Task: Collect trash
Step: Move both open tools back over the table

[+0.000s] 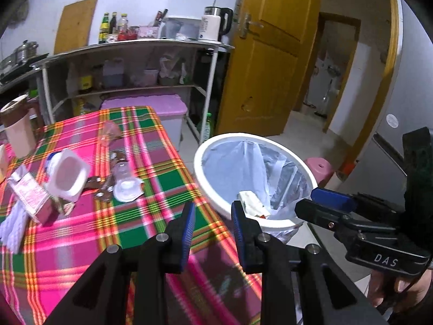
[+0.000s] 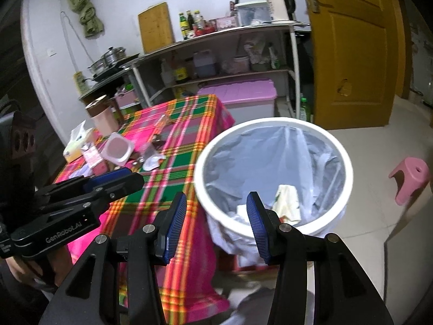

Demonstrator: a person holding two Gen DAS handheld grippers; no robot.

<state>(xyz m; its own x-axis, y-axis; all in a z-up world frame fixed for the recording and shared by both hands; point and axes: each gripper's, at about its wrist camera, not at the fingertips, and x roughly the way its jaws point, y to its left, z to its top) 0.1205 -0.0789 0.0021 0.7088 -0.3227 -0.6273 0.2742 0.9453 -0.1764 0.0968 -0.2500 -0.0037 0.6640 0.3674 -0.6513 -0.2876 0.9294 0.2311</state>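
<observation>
A white bin (image 1: 213,197) (image 2: 347,162) with a clear liner stands beside the plaid-clothed table (image 1: 151,162) (image 2: 184,146); crumpled paper (image 1: 251,203) (image 2: 286,203) lies inside it. On the cloth lie a white plastic cup (image 1: 67,176) (image 2: 117,150), a clear blister lid (image 1: 125,187) (image 2: 153,162), brown wrapper scraps (image 1: 101,187) and a pink packet (image 1: 31,199). My left gripper (image 1: 212,222) is open and empty over the table's edge by the bin. My right gripper (image 2: 216,216) is open and empty above the bin's near rim.
A tan cup (image 1: 16,130) and a tissue box (image 2: 77,143) stand at the table's far left. A shelf rack (image 1: 130,65), a purple-lidded crate (image 1: 162,105), a yellow door (image 1: 270,54) and a pink stool (image 2: 408,176) surround the area.
</observation>
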